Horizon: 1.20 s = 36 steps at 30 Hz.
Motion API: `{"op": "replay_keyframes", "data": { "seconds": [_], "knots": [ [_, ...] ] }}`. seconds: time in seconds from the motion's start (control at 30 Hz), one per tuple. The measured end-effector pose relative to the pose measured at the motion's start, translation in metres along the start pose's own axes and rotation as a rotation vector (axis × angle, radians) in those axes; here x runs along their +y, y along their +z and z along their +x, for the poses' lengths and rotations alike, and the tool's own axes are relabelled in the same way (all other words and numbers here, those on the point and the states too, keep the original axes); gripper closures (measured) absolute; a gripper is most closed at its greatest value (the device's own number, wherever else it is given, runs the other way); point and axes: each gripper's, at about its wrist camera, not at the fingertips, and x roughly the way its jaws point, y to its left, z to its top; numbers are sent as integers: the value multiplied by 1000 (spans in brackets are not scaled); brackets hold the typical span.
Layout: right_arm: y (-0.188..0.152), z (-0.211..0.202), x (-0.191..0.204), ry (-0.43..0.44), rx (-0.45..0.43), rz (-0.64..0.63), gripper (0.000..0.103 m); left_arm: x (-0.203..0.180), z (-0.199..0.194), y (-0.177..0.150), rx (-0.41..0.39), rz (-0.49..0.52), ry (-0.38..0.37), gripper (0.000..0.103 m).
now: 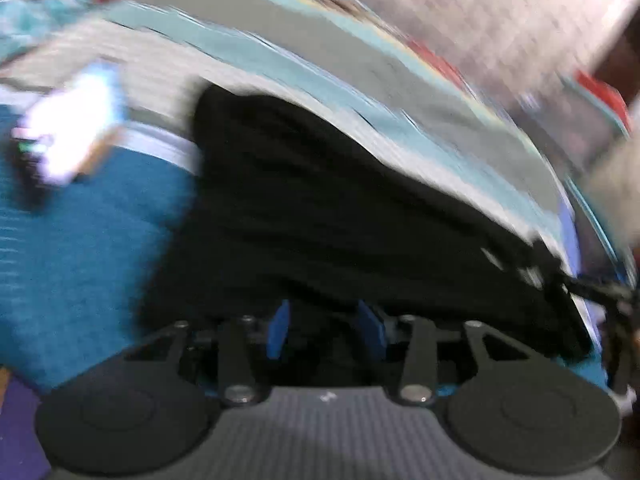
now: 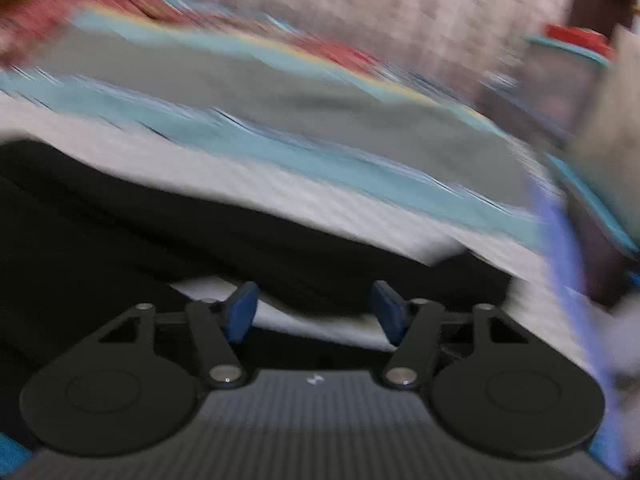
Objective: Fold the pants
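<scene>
One pair of black pants (image 1: 340, 208) lies on a striped bedspread (image 2: 280, 92). Two grippers: left gripper (image 1: 325, 330) and right gripper (image 2: 314, 312), both parted, holding nothing visible.

Our left gripper (image 1: 326, 330) and right gripper (image 2: 314, 312) look alike: blue finger pads (image 2: 240, 312), black linkage bars with silver pivot screws (image 2: 224, 374), round black discs, and a ribbed grey body carrying a small white mark.
</scene>
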Motion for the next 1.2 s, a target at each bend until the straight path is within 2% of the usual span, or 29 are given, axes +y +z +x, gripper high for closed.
{"op": "replay_keyframes", "data": {
  "seconds": [0.07, 0.1, 0.17, 0.23, 0.27, 0.3, 0.33, 0.4, 0.5, 0.57, 0.6, 0.63, 0.7, 0.73, 0.8, 0.83, 0.9, 0.97, 1.03, 1.1, 1.2],
  "knots": [
    [-21, 10, -25, -50, 60, 39, 31, -31, 23, -4, 70, 54, -20, 58],
    [-50, 8, -38, -55, 92, 63, 31, -48, 29, -7, 75, 97, -5, 53],
    [-75, -4, -51, -40, 143, 116, 31, -83, 42, -15, 54, 255, 37, 50],
    [-81, 2, -49, -10, 165, 185, 34, -119, 51, -27, 66, 393, 35, 49],
    [-81, 6, -60, 7, 161, 222, 57, -134, 56, -32, 75, 452, 18, 46],
    [-68, 13, -71, 24, 152, 276, 98, -148, 62, -35, 79, 505, 6, 42],
    [-74, -2, -79, 19, 126, 354, 96, -160, 67, -38, 83, 548, 9, 42],
    [-85, -42, -101, 11, 21, 538, 97, -175, 77, -43, 116, 589, 10, 42],
    [-103, -89, -150, -55, -81, 761, 97, -179, 78, -39, 162, 551, -46, 42],
    [-124, -102, -180, -136, -76, 831, 97, -175, 79, -33, 178, 500, -63, 41],
    [-134, -101, -193, -167, -44, 849, 92, -165, 77, -29, 189, 467, -70, 41],
    [-134, -82, -217, -201, -2, 875, 88, -159, 79, -25, 202, 426, -73, 41],
    [-155, -93, -224, -285, 51, 939, 61, -142, 80, -18, 213, 341, -65, 40],
    [-157, -87, -240, -296, 39, 972, 60, -134, 78, -15, 205, 310, -49, 40],
    [-168, -98, -243, -211, 2, 1055, 60, -119, 71, -10, 172, 286, 1, 40],
    [-167, -99, -244, -118, -17, 1102, 60, -114, 67, -9, 161, 287, 19, 40],
    [-168, -101, -220, 144, -18, 1170, 60, -101, 57, -6, 157, 270, 42, 39],
    [-160, -86, -189, 419, 28, 1182, 60, -86, 51, -4, 173, 220, 47, 39],
    [-158, -87, -143, 628, 85, 1160, 60, -70, 48, -5, 190, 149, 48, 39],
    [-155, -83, -106, 776, 169, 1152, 60, -50, 43, -8, 204, 52, 26, 37],
    [-146, -66, -85, 854, 252, 1152, 60, -17, 40, -14, 202, -101, 16, 31]
  ]
}}
